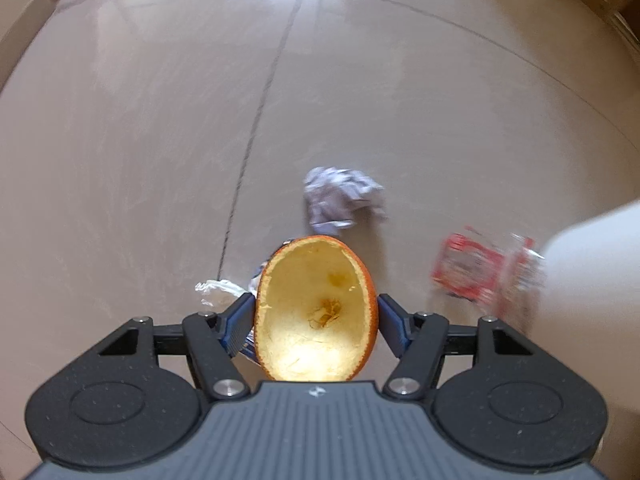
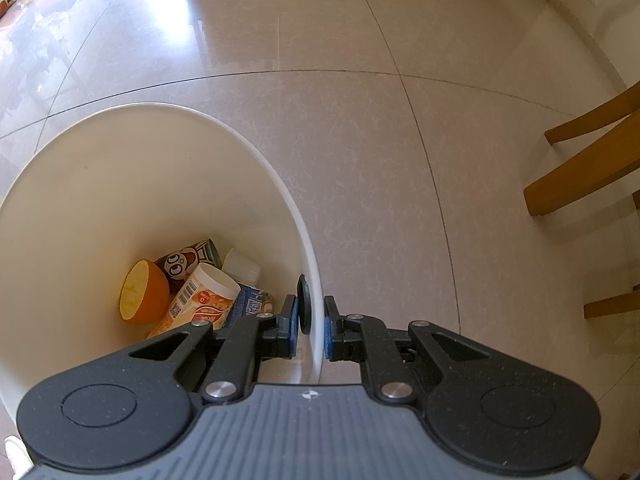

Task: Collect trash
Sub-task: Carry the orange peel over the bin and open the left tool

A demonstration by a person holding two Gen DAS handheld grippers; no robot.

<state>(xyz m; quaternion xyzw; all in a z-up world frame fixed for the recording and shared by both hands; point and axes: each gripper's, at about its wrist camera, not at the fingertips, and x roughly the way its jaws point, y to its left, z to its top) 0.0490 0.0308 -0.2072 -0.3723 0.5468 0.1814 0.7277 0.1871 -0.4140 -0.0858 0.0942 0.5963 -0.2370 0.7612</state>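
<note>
We see our left gripper clamping orange peel, hollow toward camera, long axis upright, bottom edge hidden, right gripper pinching bin rim.

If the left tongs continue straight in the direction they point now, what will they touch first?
Probably bare floor tile. The left tongs already hold an orange peel half; the crumpled paper lies just ahead, but depth is unclear.

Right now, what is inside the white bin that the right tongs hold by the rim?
Inside the bin: an orange half, a cartoon can, a barcoded cup, a white lid and a blue carton. The right tongs hide the near floor.
</note>
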